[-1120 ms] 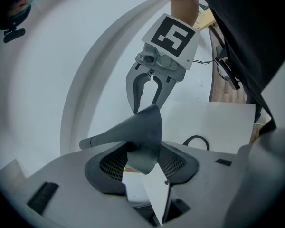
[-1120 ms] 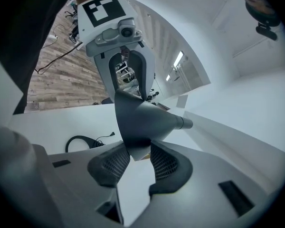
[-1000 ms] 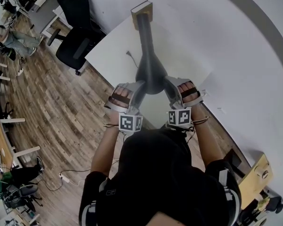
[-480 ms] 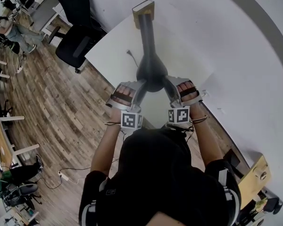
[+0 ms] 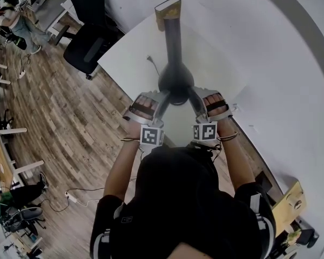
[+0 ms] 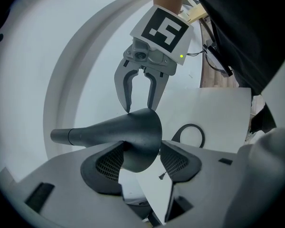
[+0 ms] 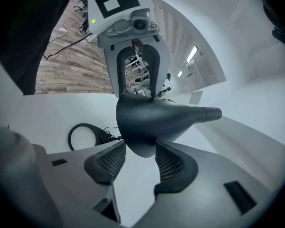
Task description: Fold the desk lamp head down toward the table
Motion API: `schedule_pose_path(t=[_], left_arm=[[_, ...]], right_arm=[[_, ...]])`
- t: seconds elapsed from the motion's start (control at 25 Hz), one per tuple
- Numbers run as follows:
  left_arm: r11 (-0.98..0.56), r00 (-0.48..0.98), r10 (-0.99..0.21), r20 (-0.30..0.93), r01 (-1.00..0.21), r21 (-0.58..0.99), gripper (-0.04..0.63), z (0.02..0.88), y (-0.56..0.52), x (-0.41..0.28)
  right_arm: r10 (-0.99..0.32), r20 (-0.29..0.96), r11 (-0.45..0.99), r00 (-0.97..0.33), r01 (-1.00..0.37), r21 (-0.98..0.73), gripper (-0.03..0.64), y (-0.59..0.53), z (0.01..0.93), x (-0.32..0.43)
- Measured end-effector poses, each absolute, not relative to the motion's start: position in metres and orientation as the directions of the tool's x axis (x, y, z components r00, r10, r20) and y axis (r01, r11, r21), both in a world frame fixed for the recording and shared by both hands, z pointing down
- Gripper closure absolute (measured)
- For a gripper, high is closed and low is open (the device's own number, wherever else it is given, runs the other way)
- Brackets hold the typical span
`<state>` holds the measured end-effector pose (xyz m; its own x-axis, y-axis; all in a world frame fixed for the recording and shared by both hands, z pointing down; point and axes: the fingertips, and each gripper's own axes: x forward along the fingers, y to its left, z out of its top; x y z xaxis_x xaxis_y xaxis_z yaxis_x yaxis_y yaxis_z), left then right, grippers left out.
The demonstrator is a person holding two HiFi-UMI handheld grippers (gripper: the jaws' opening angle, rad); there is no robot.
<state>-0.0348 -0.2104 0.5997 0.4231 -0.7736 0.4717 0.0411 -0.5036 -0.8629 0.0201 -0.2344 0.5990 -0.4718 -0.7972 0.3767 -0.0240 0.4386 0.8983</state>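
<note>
At the near edge of the table: a person stands over it with a hand-held gripper in each hand, one on either side of the lamp head.
Lamp head: black flared cone, wide mouth towards the person, narrow end joining the lamp arm; it lies about level above the table top, with bare white surface visible under it.
Lamp arm: dark, straight, running away from the person to the lamp base.
Lamp base: wood-coloured block with a dark top, at the far corner of the table.
Left gripper: jaws spread wide and just been opening. The cone's wide end sits between the mesh pads, close to their upper edges; no firm clamp can be made out.
Right gripper: jaws likewise spread wide and just been opening. The underside of the cone dips between its pads, whose lower faces stand clear of it.
Relation of grippers: they face each other across the cone, each showing in the other's view just behind it.
Cable: black, coiled in a ring on the table beside the lamp.
Surroundings: black office chair at the table's left side, on a wood-plank floor.
</note>
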Motion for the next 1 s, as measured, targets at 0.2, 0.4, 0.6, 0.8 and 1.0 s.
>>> schedule_pose_path(t=[0.2, 0.4, 0.6, 0.8, 1.0], left_arm=[[-0.508, 0.437, -0.767, 0.469, 0.032, -0.861, 0.351, 0.6009, -0.2158, -0.0347], [-0.507, 0.454, -0.764, 0.458, 0.017, -0.862, 0.351, 0.6008, -0.2160, -0.0349], [-0.517, 0.465, -0.763, 0.449, -0.023, -0.856, 0.348, 0.6016, -0.2160, -0.0340], [-0.530, 0.469, -0.757, 0.454, -0.035, -0.847, 0.347, 0.6009, -0.2145, -0.0343], [-0.570, 0.475, -0.737, 0.481, -0.055, -0.820, 0.343, 0.6030, -0.2100, -0.0356]], right_arm=[[-0.793, 0.378, 0.444, -0.478, -0.029, 0.895, 0.399, -0.2399, 0.6020, 0.0189], [-0.787, 0.374, 0.446, -0.490, -0.034, 0.894, 0.399, -0.2400, 0.6032, 0.0187], [-0.783, 0.375, 0.449, -0.496, -0.034, 0.893, 0.399, -0.2403, 0.6045, 0.0180], [-0.774, 0.391, 0.463, -0.499, -0.023, 0.886, 0.394, -0.2386, 0.6043, 0.0178], [-0.753, 0.431, 0.502, -0.498, -0.011, 0.865, 0.393, -0.2336, 0.6053, 0.0194]])
